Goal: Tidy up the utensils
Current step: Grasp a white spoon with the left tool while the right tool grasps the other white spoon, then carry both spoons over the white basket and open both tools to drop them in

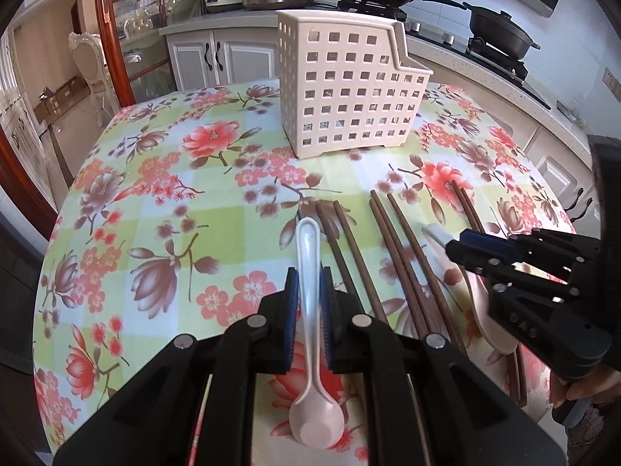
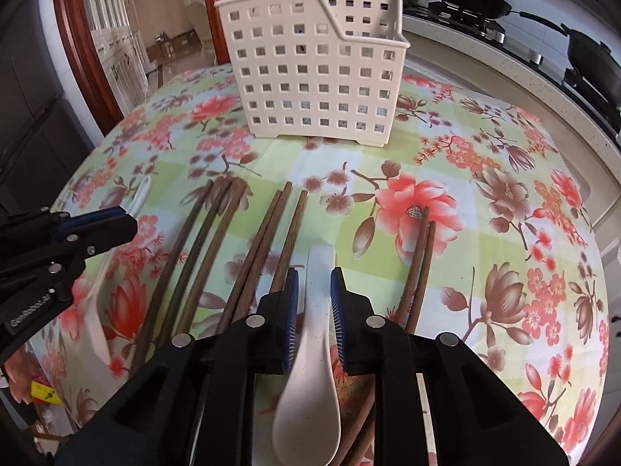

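Two spoons in two sets of jaws, basket waiting behind

The left gripper (image 1: 309, 291) has its jaws clamped on the handle of a pale pink spoon (image 1: 310, 349), bowl hanging toward the camera above the floral counter (image 1: 155, 202). The right gripper (image 2: 314, 303) straddles the handle of a white spoon (image 2: 310, 388); its jaws stand slightly apart from it, pads not clearly pressing. Brown chopsticks (image 2: 268, 240) lie just beside both spoons. The perforated cream basket (image 2: 310, 70) stands upright well beyond them
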`<state>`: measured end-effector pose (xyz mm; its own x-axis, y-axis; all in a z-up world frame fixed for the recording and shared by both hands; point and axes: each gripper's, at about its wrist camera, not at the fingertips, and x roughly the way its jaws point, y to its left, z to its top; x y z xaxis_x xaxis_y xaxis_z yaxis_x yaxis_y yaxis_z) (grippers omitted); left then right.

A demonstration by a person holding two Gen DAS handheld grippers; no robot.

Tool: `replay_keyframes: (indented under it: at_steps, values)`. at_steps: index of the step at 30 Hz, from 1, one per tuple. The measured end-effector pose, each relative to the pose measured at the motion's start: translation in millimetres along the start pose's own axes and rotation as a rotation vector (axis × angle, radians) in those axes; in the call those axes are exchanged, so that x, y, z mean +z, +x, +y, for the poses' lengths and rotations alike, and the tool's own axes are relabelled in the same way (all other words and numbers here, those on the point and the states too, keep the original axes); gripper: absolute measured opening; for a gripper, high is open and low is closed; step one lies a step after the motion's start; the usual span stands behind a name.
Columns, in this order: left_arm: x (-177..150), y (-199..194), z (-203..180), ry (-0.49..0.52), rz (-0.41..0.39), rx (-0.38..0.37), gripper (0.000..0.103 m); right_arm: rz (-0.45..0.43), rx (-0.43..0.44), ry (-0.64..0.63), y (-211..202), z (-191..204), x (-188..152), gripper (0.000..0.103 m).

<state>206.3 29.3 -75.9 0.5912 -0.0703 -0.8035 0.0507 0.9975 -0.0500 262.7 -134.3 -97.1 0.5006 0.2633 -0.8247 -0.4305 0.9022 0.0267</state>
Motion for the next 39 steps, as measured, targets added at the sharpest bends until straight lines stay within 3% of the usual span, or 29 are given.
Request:
replay_keyframes:
  at_steps: [4,11,12,15,28,39]
  values:
    - [0,-1,2,-0.006,-0.005,-0.009,0.011,0.026,-0.025,-0.017,11,0,4,0.034]
    - [1,-9,5,-0.003,-0.024,-0.017,0.011,0.066,-0.019,-0.029,24,-5,9,0.034]
    - [2,-10,5,-0.004,-0.027,-0.018,0.011,0.061,-0.017,-0.036,25,-5,9,0.033]
    - [2,-11,5,-0.005,-0.032,-0.021,0.011,0.054,-0.013,-0.064,23,-1,10,0.015]
    - [12,-45,4,0.001,-0.115,-0.011,0.011,-0.189,0.015,-0.024,-48,-8,17,0.015]
    - [13,-65,-3,0.016,-0.16,0.004,0.011,-0.286,0.008,-0.045,-82,-3,17,0.015]
